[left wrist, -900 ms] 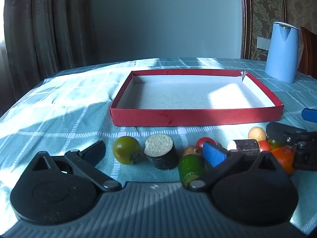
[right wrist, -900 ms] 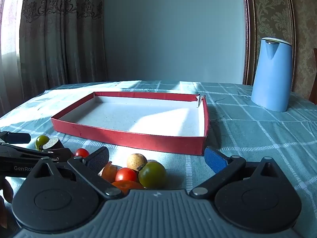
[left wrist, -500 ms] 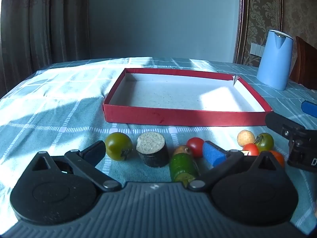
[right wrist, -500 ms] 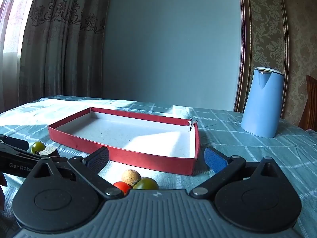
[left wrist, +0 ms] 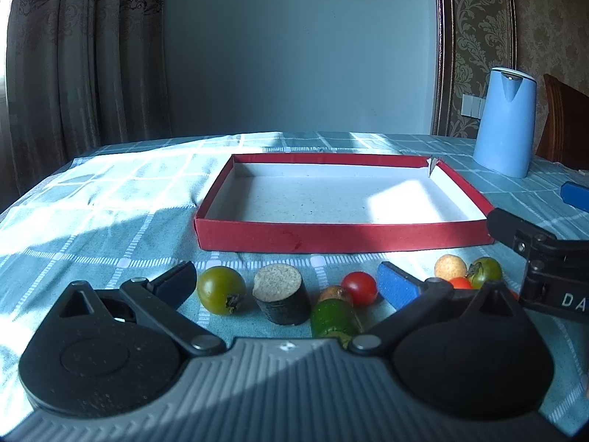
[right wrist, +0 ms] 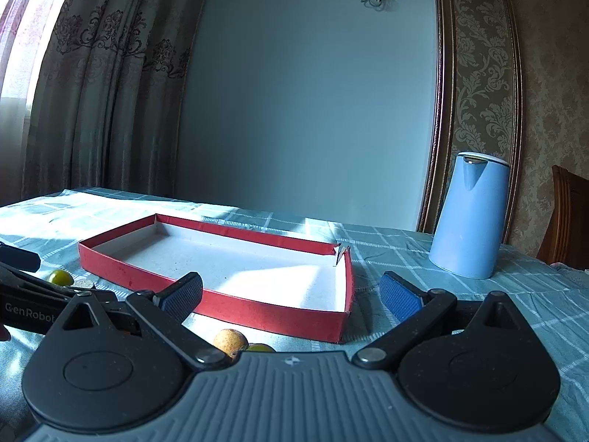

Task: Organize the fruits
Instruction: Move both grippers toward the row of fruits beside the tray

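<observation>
Checked tablecloth (left wrist: 110, 221), fruit row lower centre below empty red tray (left wrist: 342, 237): left gripper (left wrist: 285, 281), jaws apart, nearest; right gripper (right wrist: 291, 291), jaws apart, holds nothing.

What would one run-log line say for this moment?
left hand-held gripper: open, empty | right hand-held gripper: open, empty | red tray: empty | fruits: on tablecloth

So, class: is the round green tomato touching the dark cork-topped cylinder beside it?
Apart. The left wrist view shows a strip of tablecloth between the green tomato and the cylinder.
</observation>
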A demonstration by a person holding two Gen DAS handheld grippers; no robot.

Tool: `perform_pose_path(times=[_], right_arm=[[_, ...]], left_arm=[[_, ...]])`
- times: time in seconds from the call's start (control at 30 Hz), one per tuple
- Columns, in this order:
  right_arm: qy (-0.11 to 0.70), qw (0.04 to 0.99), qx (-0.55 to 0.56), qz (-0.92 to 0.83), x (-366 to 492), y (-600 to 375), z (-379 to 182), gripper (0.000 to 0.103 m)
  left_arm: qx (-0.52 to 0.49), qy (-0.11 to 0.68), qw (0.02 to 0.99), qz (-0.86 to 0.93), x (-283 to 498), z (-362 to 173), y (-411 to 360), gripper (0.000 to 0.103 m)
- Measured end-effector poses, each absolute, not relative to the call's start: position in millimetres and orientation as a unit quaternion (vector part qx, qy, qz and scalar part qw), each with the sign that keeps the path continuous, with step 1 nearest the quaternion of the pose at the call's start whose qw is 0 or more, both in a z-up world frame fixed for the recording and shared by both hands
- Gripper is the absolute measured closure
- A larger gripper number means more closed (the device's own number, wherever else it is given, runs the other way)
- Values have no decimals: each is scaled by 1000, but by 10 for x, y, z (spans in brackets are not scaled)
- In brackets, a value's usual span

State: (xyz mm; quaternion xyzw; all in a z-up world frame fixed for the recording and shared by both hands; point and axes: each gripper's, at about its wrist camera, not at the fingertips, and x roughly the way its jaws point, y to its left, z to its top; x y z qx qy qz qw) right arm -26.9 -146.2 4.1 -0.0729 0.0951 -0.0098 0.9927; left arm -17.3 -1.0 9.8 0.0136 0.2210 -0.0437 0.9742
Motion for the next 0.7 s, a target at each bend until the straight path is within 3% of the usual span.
perform_pose_path(times=[0.7], right_arm=[[124,989,-73,38,-253,-1442,33,0]], left_arm=[[-4,222,975,-19,-185,70,72,0]])
